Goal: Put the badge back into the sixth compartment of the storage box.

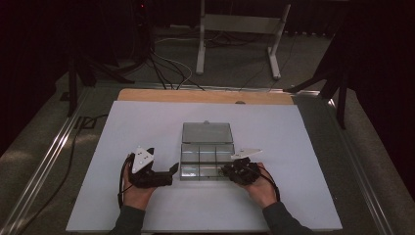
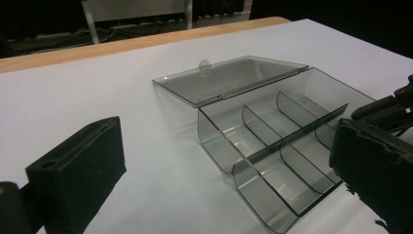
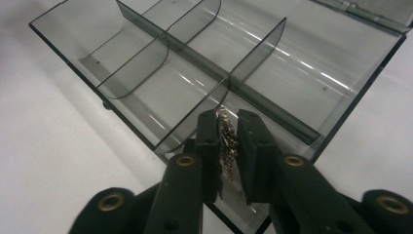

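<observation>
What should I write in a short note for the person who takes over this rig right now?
Right gripper: over the near right corner of the clear divided box, with a small silvery chain between its jaws. A narrow gap shows beside the chain, so the pads seem not to press it; treat it as released.
Left gripper: open, holding nothing, resting on the white table just left of the box.
Box: its lid lies open flat behind it; its other compartments look empty.
Done: chain brought to the box.
Left: probably let the chain drop into the compartment, pull the right gripper back, then close the lid.
</observation>
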Demonstrator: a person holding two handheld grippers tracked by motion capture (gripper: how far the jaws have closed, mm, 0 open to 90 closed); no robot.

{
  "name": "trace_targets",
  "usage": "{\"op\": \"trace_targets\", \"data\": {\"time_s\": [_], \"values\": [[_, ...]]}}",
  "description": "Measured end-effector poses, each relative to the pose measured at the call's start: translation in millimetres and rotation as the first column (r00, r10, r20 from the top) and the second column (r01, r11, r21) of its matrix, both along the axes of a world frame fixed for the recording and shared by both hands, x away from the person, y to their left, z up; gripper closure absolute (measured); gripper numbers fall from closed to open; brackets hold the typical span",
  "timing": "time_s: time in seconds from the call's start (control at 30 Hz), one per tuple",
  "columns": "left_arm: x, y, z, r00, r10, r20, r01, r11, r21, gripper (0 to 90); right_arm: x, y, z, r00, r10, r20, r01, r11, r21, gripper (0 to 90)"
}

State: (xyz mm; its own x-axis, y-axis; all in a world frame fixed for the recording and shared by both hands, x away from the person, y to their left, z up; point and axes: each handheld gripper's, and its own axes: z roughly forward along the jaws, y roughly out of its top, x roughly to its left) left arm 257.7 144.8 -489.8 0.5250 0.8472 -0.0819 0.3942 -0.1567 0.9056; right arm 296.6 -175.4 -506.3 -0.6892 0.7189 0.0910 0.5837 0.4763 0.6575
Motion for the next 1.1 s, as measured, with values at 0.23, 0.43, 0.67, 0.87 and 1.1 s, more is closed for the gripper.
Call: {"op": "trace_targets", "data": {"time_s": [0.23, 0.43, 0.67, 0.87, 1.1], "values": [[0.1, -1.5, -0.8, 1.0000, -0.004, -0.001, 0.004, 1.0000, 0.004, 1.3, -1.1, -2.0, 4.8, 0.9996, 0.004, 0.026, -0.005, 1.000, 0.024, 60.1], [-0.2, -3.2, -1.2, 1.0000, -0.006, -0.004, 0.006, 1.0000, 0.004, 1.3, -3.7, 0.4, 13.5, 0.9967, 0.005, 0.082, -0.009, 0.999, 0.047, 26.4], [-0.3, -4.1, -1.6, 1.0000, -0.009, -0.003, 0.009, 0.9999, 0.005, 1.3, -1.9, -3.6, 17.6, 0.9954, -0.038, 0.087, 0.030, 0.996, 0.086, 7.1], [-0.8, -8.2, -4.0, 0.9998, -0.017, -0.007, 0.017, 0.9998, 0.011, 1.3, -1.7, -6.6, 21.6, 0.9947, -0.039, 0.096, 0.030, 0.995, 0.092, 0.0], [-1.0, -9.4, -5.0, 0.9998, -0.019, -0.009, 0.019, 0.9997, 0.014, 1.3, -2.8, -10.8, 31.8, 0.9908, -0.048, 0.127, 0.036, 0.995, 0.098, 0.0]]}}
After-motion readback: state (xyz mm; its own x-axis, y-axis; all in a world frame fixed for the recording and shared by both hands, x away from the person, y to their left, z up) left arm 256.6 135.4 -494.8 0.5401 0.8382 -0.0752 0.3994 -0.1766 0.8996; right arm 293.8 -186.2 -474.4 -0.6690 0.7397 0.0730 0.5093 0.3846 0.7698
